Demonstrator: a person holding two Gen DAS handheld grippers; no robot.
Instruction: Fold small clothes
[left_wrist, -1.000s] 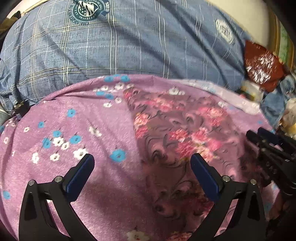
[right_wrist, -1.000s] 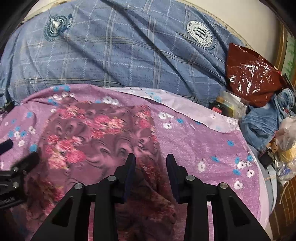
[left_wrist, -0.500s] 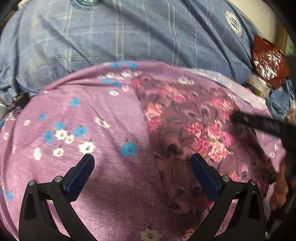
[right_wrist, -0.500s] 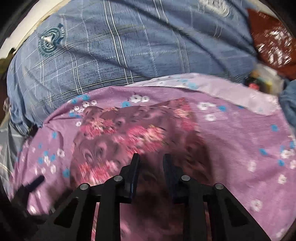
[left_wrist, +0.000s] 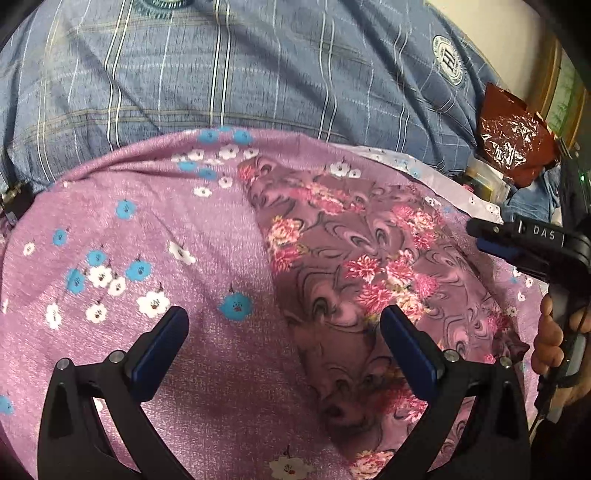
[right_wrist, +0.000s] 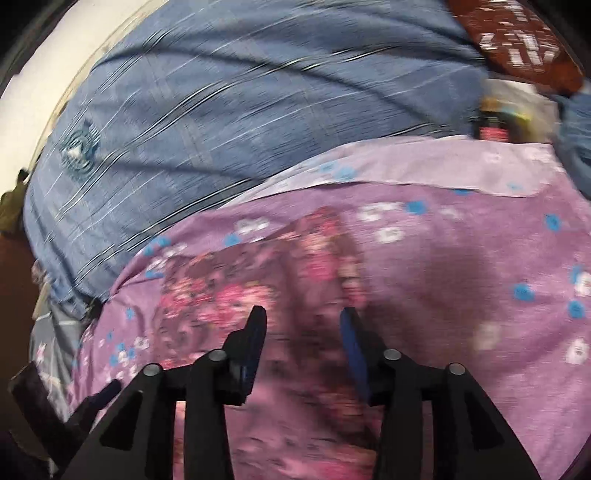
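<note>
While the left tool (left_wrist: 282, 338) is hanging wide open over the bed with nothing between its blue pads, exactly as it was a second ago, the right tool (right_wrist: 303, 339) is spreading its jaws from the narrow gap it had then, and nothing is caught between them. In the right wrist view the whole scene is now smeared and tilted, where a second ago it was sharp and level; the right tool is swinging across the cloth. Seen from the left wrist, the right tool (left_wrist: 517, 245) is sitting higher at the right edge than before, with the fingers of the hand (left_wrist: 552, 341) gripping its handle now showing. Just beyond both tools, the small dark floral garment (left_wrist: 362, 280) is lying flat on the purple flowered sheet (left_wrist: 159, 236), its near part bunched at the lower right; it is lying in the same spot as a second ago. Farther off, the blue checked blanket (left_wrist: 258, 70) is covering the rest of the bed, and at the far right a red foil bag (left_wrist: 511, 134) is resting among blurred odds and ends
</note>
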